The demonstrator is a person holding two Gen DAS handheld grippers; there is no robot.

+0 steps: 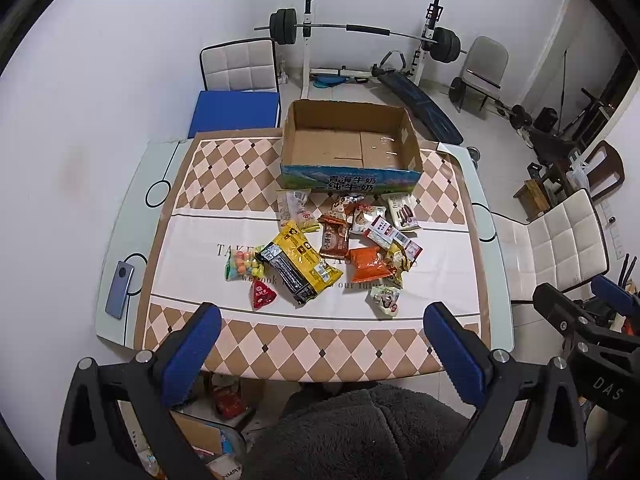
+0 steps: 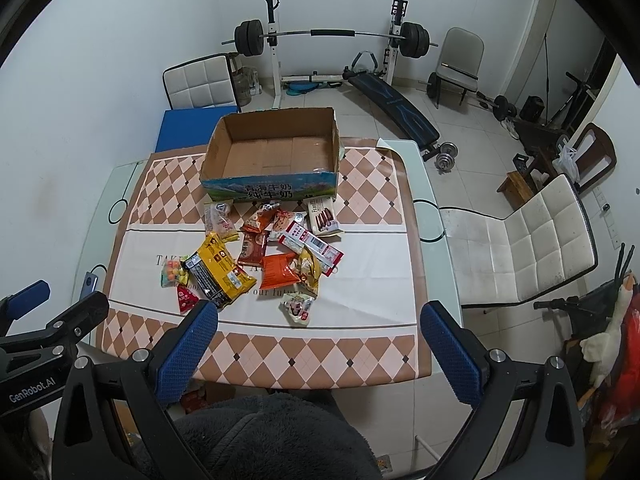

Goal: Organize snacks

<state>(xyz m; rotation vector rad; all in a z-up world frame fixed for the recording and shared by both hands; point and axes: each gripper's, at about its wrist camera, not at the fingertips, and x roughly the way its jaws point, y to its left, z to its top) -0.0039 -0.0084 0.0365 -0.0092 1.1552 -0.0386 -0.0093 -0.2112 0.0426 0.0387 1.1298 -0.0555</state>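
An empty cardboard box [image 1: 352, 140] [image 2: 276, 148] stands at the table's far side. In front of it lies a pile of snack packets: a yellow-and-black bag [image 1: 298, 266] [image 2: 218, 268], an orange bag [image 1: 368, 265] [image 2: 280, 269], a candy bag [image 1: 242, 265], a red triangle packet [image 1: 262, 293] [image 2: 185, 298], a wafer pack [image 1: 402, 211] [image 2: 323, 220] and a small pale packet [image 1: 386, 300] [image 2: 298, 309]. My left gripper [image 1: 322, 320] hangs open above the near table edge, holding nothing. My right gripper [image 2: 320, 318] is open too, empty, beside it.
A phone [image 1: 120, 289] lies at the table's left edge. White chairs [image 1: 560, 244] [image 2: 520, 248] stand right and behind the table. A barbell rack [image 1: 360, 32] and a bench fill the back. A grey fleece lap [image 1: 352, 436] sits below the grippers.
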